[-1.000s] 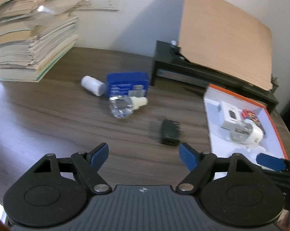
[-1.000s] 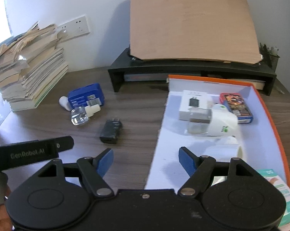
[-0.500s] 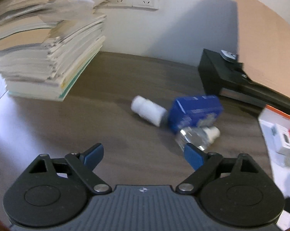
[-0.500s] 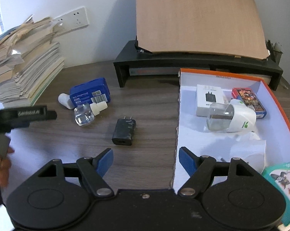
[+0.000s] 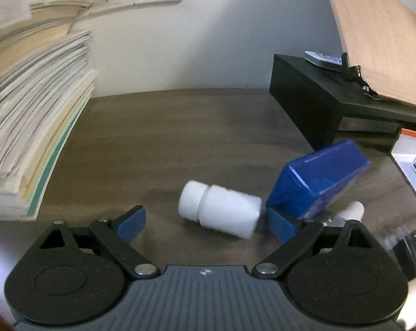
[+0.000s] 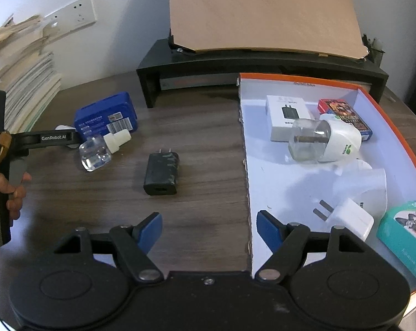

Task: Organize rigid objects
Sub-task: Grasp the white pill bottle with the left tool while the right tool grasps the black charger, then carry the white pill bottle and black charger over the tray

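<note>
Left wrist view: I am holding the left gripper [image 5: 206, 222] low over the dark wooden table [image 5: 180, 127], its jaws spread wide and gripping nothing. A white pill bottle [image 5: 220, 211] is lying on its side between the blue pads [image 5: 130, 222], touching neither. A second ago this gripper was facing the black charger and the box; it has since swung left and dropped — the bottle, then small and far off, is now filling the gap between the jaws, which have widened. The blue carton [image 5: 318, 179] is lying just right of the bottle, with the clear refill bottle [image 5: 346, 215] half hidden behind the right pad. The paper stack [image 5: 34, 104] is rising at the left edge.

Right wrist view: I am keeping the right gripper [image 6: 209, 230] partly open and empty, straddling the wall of the orange-rimmed box [image 6: 245, 165]. It has come slightly lower and closer than a second ago; the black charger [image 6: 161, 172] is lying on the table ahead, well apart from the pads. Inside the box are sitting a white charger carton [image 6: 286, 120], a plug-in vaporizer [image 6: 324, 140], a card pack [image 6: 346, 118], a white plug adapter [image 6: 348, 218] and a teal plaster box [image 6: 406, 237].
</note>
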Motion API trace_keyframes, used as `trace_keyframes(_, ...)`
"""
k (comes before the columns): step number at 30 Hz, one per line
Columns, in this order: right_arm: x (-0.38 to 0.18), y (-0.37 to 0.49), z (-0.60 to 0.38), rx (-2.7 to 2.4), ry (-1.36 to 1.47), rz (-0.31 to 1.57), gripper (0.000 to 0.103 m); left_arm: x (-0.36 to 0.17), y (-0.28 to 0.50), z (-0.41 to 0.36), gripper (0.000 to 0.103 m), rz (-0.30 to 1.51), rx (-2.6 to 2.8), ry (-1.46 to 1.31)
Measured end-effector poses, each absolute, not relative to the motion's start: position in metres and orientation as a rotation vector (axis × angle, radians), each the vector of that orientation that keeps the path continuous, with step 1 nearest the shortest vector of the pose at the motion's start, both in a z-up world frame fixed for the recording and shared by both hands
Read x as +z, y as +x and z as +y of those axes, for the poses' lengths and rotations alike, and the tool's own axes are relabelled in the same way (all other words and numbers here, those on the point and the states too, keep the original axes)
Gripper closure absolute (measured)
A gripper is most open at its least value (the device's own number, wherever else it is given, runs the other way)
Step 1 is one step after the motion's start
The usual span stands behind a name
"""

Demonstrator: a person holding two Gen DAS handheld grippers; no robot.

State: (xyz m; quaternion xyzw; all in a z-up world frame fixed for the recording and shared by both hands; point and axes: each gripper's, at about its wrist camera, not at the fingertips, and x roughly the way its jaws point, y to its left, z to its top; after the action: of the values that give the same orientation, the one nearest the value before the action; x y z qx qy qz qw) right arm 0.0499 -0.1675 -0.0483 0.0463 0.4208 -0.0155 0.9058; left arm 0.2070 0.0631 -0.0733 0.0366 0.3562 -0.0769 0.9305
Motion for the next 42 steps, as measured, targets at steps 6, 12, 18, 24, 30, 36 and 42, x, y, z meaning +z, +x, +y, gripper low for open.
trace_keyframes(6,-0.054,0.061,-0.158,-0.029,0.094,0.871,0.014,-0.073,0.210,0.063,0.045,0.713,-0.233,0.096)
trace_keyframes(12,-0.059,0.084,-0.156,-0.008,0.090,0.861,0.014,-0.070,0.199,0.071,0.045,0.707,-0.226,0.047)
trace_keyframes(18,-0.065,0.110,-0.149,0.076,0.109,0.871,0.014,-0.058,0.178,0.080,0.045,0.706,-0.189,0.005)
trace_keyframes(24,-0.073,0.126,-0.136,0.120,0.097,0.894,0.013,-0.052,0.152,0.090,0.045,0.724,-0.141,-0.045)
trace_keyframes(30,-0.073,0.133,-0.126,0.102,0.010,0.880,0.038,-0.048,0.132,0.090,0.045,0.740,-0.107,-0.081)
trace_keyframes(36,-0.060,0.120,-0.133,0.118,0.000,0.837,0.038,-0.038,0.117,0.075,0.045,0.728,-0.105,-0.097)
trace_keyframes(42,-0.025,0.102,-0.158,0.133,0.016,0.767,0.038,-0.022,0.098,0.046,0.045,0.701,-0.136,-0.104)
